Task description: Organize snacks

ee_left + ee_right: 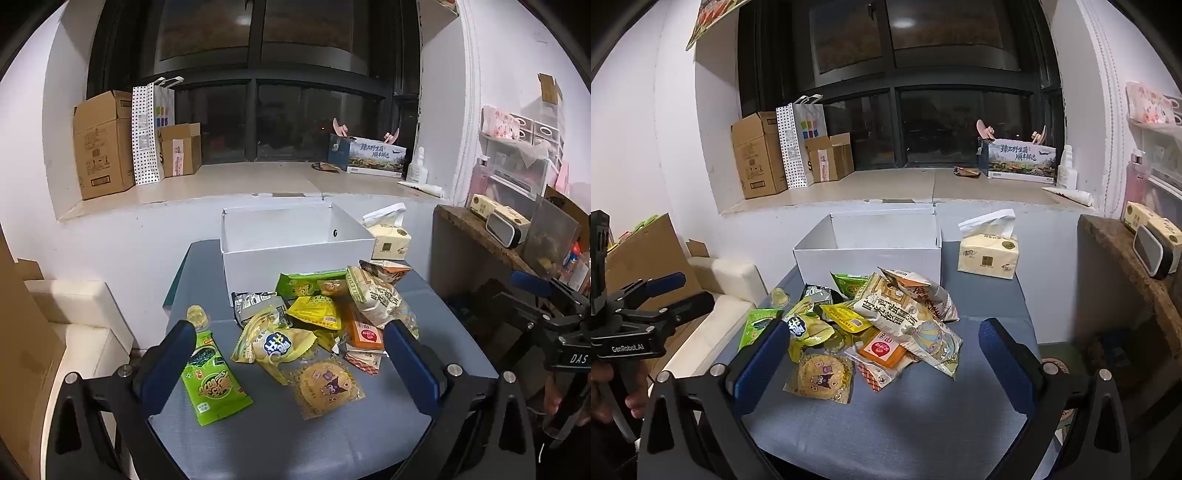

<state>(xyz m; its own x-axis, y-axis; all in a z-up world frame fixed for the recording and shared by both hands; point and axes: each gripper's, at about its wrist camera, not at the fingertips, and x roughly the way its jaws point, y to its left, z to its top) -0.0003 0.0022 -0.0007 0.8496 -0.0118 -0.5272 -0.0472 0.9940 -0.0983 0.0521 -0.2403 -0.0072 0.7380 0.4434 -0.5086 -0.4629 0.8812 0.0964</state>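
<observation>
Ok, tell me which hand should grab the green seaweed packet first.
Left. The seaweed packet lies beside the left claw, whose jaws stand open. From the right claw, also open, the packet sits at the pile's far left edge, behind its left finger.

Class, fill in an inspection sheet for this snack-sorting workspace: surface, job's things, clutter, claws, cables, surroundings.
Surface: grey-blue padded tabletop, bare at the near edge.
Job's things: heap of mixed foil snack packets; green seaweed pouch lying apart; open white cardboard box behind, nothing seen inside.
Clutter: cream tissue pack beside the box.
Claws: left claw and right claw open, holding nothing.
Cables: nothing seen.
Surroundings: brown cardboard cartons on the windowsill; dark window.
</observation>
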